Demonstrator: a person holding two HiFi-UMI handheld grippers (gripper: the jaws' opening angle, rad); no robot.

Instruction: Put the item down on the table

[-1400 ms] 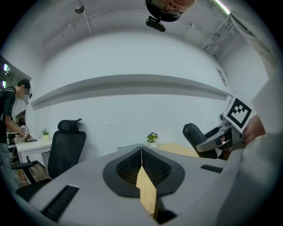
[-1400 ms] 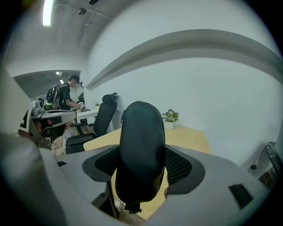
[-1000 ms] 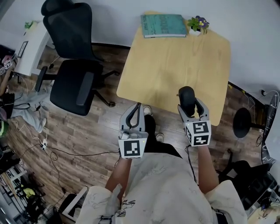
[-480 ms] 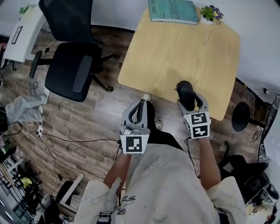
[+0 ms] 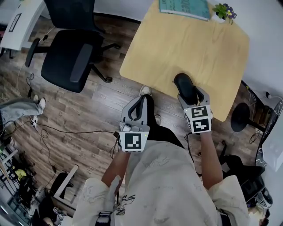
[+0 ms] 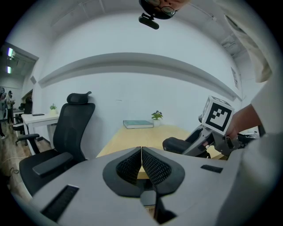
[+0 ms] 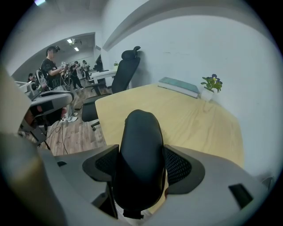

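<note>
Moved since earlier: the right gripper (image 5: 190,92) has carried the black item (image 5: 183,83) a little further in over the table's near edge. The left gripper (image 5: 140,102) has stayed back over the wooden floor.
Table (image 5: 199,48): light wood with rounded corners. Its whole middle is bare, so there is plenty of landing room ahead of the item.
Office chair (image 5: 66,57): black, to the left of the table and well clear of both grippers.
Book (image 5: 183,8): teal, lying flat at the far edge, well apart from the item.
Right gripper: its jaws are clamped on the sides of the black item, which fills the gap between the ribbed pads and sticks out forward past them.
Left gripper: its jaws are together with nothing between them, and it is idle.
Black item: a smooth, rounded oblong, possibly a computer mouse. It is held over the near part of the table, and whether it touches the wood cannot be told.
Potted plant (image 5: 224,11): small, just beside the book in the far corner.
Step in hand: lowering and release. It is best done by bringing the item down level until its underside rests fully on the wood. It should sit inboard of the edge before the jaws part, and the gripper should then draw straight back so the pads do not drag it.
</note>
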